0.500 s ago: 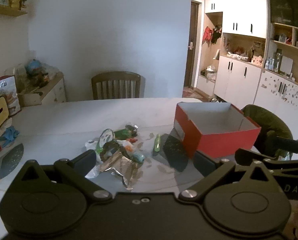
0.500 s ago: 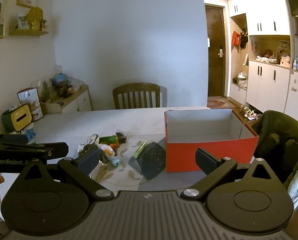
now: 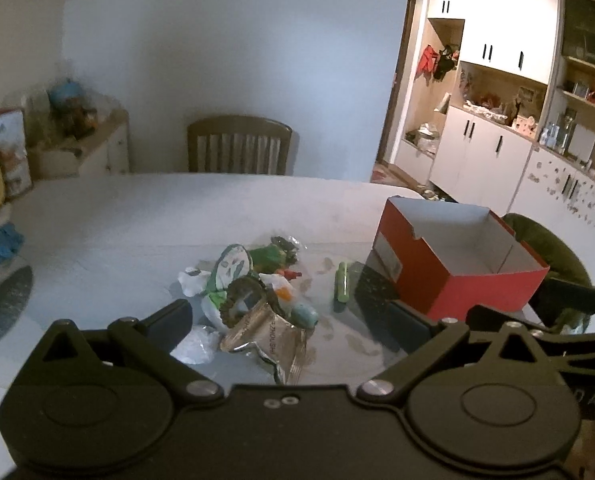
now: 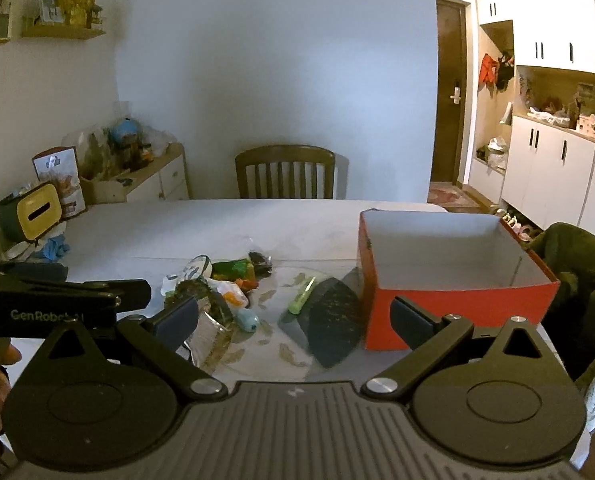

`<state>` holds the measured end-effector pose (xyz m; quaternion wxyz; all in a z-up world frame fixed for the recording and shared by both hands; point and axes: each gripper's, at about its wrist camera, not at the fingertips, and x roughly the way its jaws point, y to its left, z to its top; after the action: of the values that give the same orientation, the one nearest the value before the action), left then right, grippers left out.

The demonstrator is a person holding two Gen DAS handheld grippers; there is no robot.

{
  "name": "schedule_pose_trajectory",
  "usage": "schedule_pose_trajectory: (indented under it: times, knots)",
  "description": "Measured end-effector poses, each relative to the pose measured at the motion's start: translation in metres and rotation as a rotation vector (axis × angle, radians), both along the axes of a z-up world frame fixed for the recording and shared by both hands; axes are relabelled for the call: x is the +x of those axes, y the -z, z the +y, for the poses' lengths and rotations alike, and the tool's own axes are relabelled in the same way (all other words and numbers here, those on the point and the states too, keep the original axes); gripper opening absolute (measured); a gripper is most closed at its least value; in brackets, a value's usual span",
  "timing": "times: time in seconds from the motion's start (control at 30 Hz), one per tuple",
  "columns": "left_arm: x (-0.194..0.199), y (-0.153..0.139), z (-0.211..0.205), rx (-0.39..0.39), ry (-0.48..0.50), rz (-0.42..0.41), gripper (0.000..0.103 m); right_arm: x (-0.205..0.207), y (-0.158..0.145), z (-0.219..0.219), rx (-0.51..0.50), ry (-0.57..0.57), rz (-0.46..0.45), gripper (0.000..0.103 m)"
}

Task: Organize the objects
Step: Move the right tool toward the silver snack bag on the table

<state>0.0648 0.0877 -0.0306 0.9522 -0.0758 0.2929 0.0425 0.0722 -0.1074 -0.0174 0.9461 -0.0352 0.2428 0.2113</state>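
Clutter [image 3: 253, 300] lies heaped on the counter [image 3: 137, 216], just left of the empty red box [image 4: 449, 280], with a green stick [image 4: 301, 300] and a dark flat piece [image 4: 329, 320] between pile and box. Both the left hand-held gripper [image 3: 293, 328] and the right hand-held gripper [image 4: 293, 320] hang above with jaws apart, holding nothing. Wrappers overlap, so a pinch could drag neighbours off the edge; the shiny foil packet [image 3: 269, 332], possibly slippery, might slide free mid-carry.

A red box [image 4: 453, 312] with white inside; a lime-green pen [image 4: 302, 300] beside it.
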Motion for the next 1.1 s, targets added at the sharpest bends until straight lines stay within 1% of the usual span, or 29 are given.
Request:
schedule_pose_trajectory:
  times: [0.1, 0.2, 0.3, 0.4, 0.57, 0.67, 0.73, 0.87, 0.93, 1.03, 1.1]
  knots:
    - [0.014, 0.006, 0.019, 0.001, 0.018, 0.009, 0.102, 0.011, 0.003, 0.017, -0.019, -0.019, 0.012, 0.103]
    - [0.028, 0.016, 0.042, -0.002, -0.016, 0.025, 0.102, 0.023, 0.006, 0.035, -0.037, -0.062, 0.016, 0.103]
    - [0.041, 0.032, 0.064, -0.007, -0.022, 0.056, 0.102, 0.034, 0.013, 0.054, -0.068, -0.134, 0.015, 0.103]
    - [0.052, 0.05, 0.076, 0.016, -0.01, 0.106, 0.102, 0.045, 0.02, 0.072, -0.097, -0.194, 0.026, 0.103]
    - [0.067, 0.075, 0.094, 0.004, 0.001, 0.181, 0.102, 0.062, 0.044, 0.101, -0.154, -0.277, 0.07, 0.103]
    - [0.073, 0.086, 0.106, 0.0, 0.0, 0.198, 0.102, 0.066, 0.06, 0.114, -0.198, -0.321, 0.09, 0.102]
    - [0.077, 0.093, 0.112, 0.011, 0.001, 0.216, 0.1, 0.07, 0.071, 0.121, -0.239, -0.34, 0.1, 0.102]
    - [0.084, 0.107, 0.12, 0.002, 0.011, 0.261, 0.095, 0.077, 0.089, 0.133, -0.286, -0.365, 0.132, 0.101]
    - [0.088, 0.111, 0.122, 0.003, 0.016, 0.275, 0.094, 0.082, 0.097, 0.138, -0.307, -0.371, 0.145, 0.098]
    - [0.091, 0.115, 0.124, -0.027, 0.022, 0.287, 0.094, 0.09, 0.107, 0.144, -0.327, -0.371, 0.172, 0.093]
    - [0.095, 0.118, 0.124, -0.032, 0.025, 0.295, 0.093, 0.094, 0.111, 0.149, -0.343, -0.374, 0.176, 0.091]
